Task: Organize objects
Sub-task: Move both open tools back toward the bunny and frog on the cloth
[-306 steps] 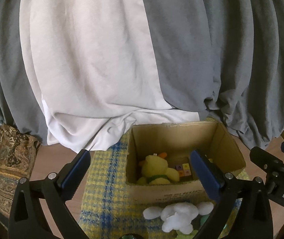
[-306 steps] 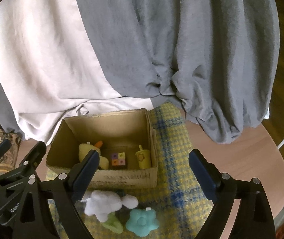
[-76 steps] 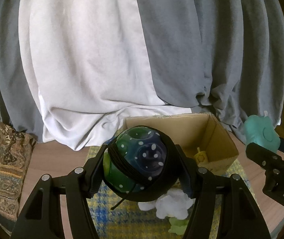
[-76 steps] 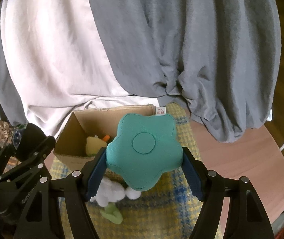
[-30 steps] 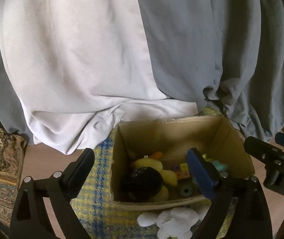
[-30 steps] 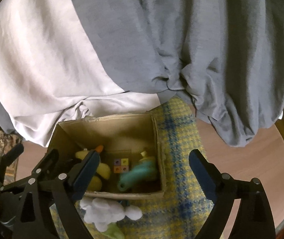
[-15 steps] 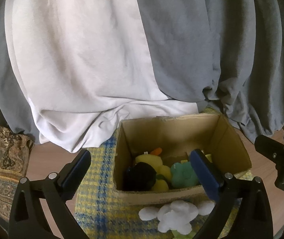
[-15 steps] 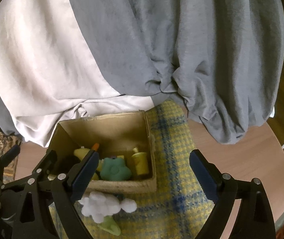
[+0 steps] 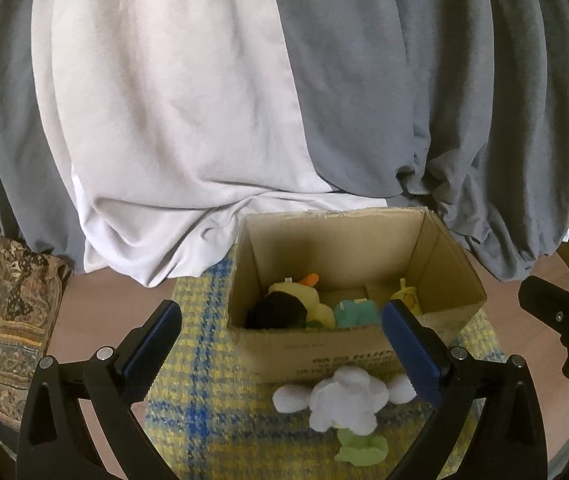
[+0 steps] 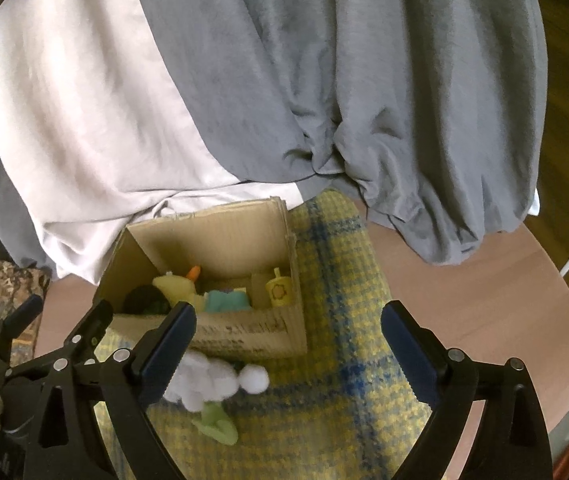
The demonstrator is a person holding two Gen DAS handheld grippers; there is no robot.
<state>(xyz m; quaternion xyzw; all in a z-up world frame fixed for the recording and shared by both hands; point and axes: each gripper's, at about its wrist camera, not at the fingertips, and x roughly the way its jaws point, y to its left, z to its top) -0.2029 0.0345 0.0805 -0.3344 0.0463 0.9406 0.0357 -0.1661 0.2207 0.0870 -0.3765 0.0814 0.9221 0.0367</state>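
Draped grey and white sheets back a wooden table with a plaid mat (image 9: 204, 380).
Both tongs, left gripper (image 9: 280, 354) and right gripper (image 10: 286, 350), gape empty; 2 toys, white plush (image 9: 344, 402) and green plush (image 9: 362, 448), lie before the box (image 9: 324, 350), presumably next. Box print unreadable.

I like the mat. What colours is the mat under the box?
Yellow with blue checks, clearest from the right wrist.
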